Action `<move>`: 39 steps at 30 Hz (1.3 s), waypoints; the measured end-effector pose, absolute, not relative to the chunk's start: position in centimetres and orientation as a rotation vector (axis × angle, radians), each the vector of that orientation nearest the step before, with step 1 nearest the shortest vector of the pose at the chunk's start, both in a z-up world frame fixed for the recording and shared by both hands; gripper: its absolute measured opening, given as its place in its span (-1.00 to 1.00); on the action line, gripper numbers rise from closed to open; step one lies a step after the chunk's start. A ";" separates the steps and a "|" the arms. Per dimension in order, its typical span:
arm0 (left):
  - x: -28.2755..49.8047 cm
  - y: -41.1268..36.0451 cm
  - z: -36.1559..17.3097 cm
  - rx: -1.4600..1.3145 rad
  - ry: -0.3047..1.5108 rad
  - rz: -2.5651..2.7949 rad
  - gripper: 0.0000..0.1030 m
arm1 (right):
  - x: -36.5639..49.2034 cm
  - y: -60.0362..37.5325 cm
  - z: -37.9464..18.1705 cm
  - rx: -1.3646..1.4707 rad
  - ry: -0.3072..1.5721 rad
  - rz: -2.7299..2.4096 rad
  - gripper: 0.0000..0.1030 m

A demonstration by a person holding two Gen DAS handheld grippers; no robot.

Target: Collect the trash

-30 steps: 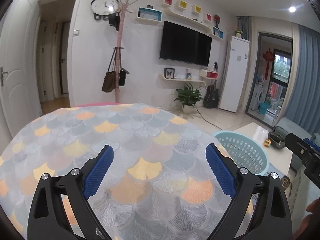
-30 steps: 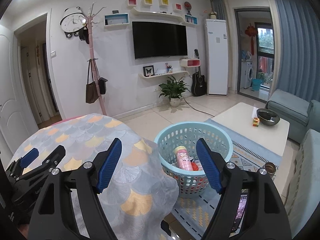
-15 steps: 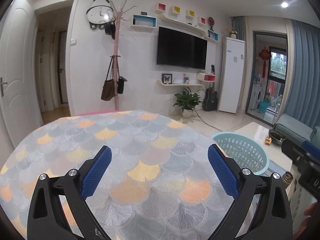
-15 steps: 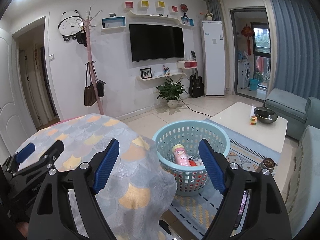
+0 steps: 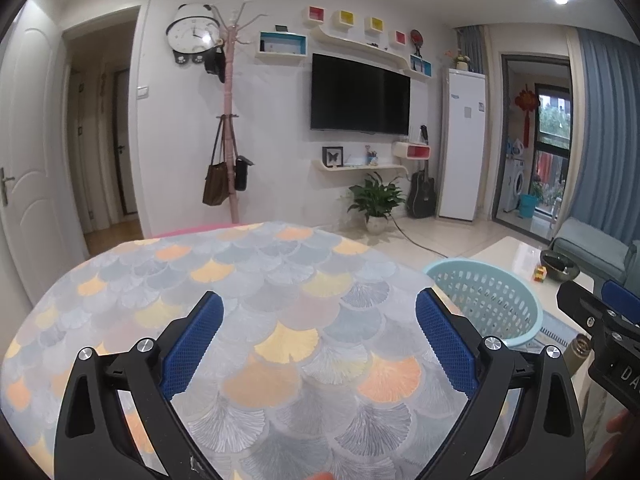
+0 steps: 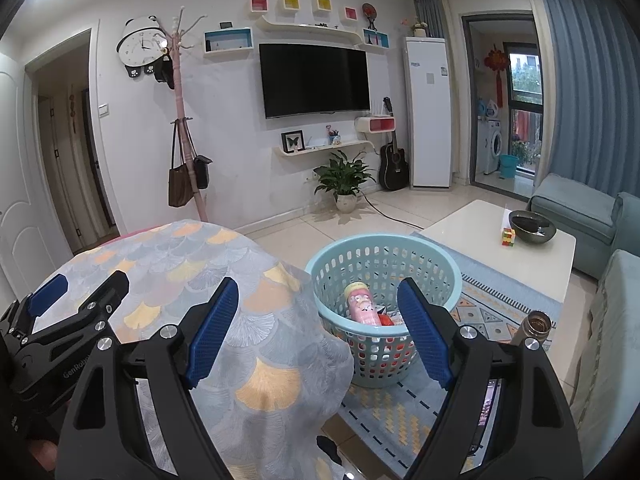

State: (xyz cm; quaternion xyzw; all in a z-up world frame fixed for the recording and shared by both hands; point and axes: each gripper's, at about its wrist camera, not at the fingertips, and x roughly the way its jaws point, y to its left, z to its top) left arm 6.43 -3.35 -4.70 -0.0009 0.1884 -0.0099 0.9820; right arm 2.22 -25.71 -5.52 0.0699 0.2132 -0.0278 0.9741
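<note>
A light blue laundry basket (image 6: 436,268) stands on the floor rug right of the table; it also shows in the left wrist view (image 5: 516,300). Inside it lie a pink bottle (image 6: 362,306) and some red trash (image 6: 386,320). My right gripper (image 6: 318,330) is open and empty, held above the table's edge and the basket. My left gripper (image 5: 318,336) is open and empty over the table with the scale-patterned cloth (image 5: 240,280). No trash shows on the cloth. Each gripper shows at the edge of the other's view.
A white coffee table (image 6: 500,248) with a dark bowl (image 6: 534,226) and a small cube stands right of the basket. A metal flask (image 6: 534,326) stands on the rug. A grey-blue sofa (image 6: 580,216) is at the right. A potted plant (image 6: 346,180) is by the wall.
Both grippers have risen and tilted slightly, so the table and basket sit lower in view. Both stay open and empty.
</note>
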 end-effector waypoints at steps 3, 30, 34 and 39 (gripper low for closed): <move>6.3 -3.5 -4.6 0.007 0.371 -0.012 0.83 | 2.2 -25.6 -5.5 0.142 0.431 -0.057 0.51; 6.0 -4.1 -4.3 0.031 0.366 -0.011 0.83 | 2.3 -25.4 -5.5 0.137 0.431 -0.060 0.51; 6.0 -4.1 -4.3 0.029 0.366 -0.011 0.83 | 2.3 -25.4 -5.6 0.133 0.428 -0.059 0.51; 6.1 -4.0 -4.3 0.028 0.366 -0.010 0.83 | 2.3 -25.4 -5.6 0.133 0.429 -0.060 0.51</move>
